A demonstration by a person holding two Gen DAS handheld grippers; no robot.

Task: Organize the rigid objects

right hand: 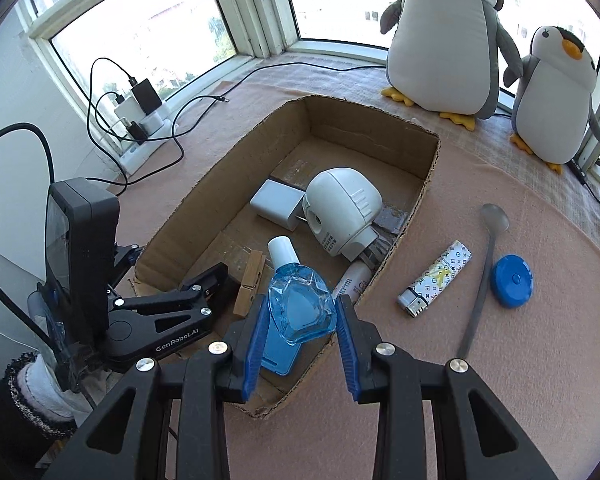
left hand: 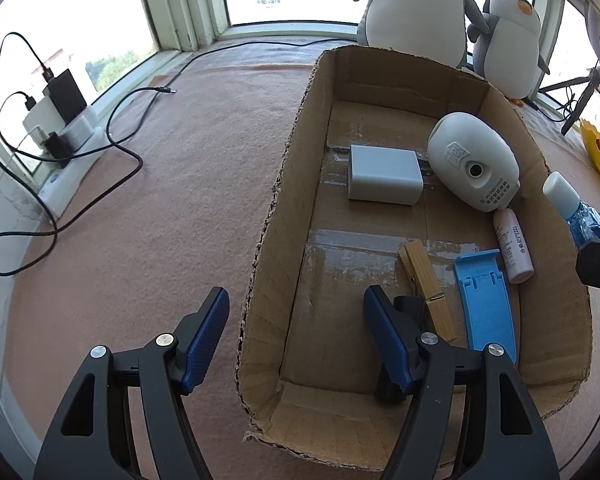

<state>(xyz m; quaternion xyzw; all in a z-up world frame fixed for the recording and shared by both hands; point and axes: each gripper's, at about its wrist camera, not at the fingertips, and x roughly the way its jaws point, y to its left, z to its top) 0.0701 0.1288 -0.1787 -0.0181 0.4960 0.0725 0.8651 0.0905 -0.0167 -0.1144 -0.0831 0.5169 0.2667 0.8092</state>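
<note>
The right gripper (right hand: 300, 320) pinches a blue bottle (right hand: 300, 304) over the box (right hand: 428, 184). The left gripper (left hand: 296, 336) is spread, empty. Five things are in; lighter (right hand: 436, 280), spoon (right hand: 484, 272) and blue disc (right hand: 514, 281) wait outside.

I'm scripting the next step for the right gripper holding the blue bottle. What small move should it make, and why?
Probably lower the right gripper a little and open it. Its pads clamp the blue bottle above the box, over bare floor beside the clothespin. The left gripper is open and empty.
</note>
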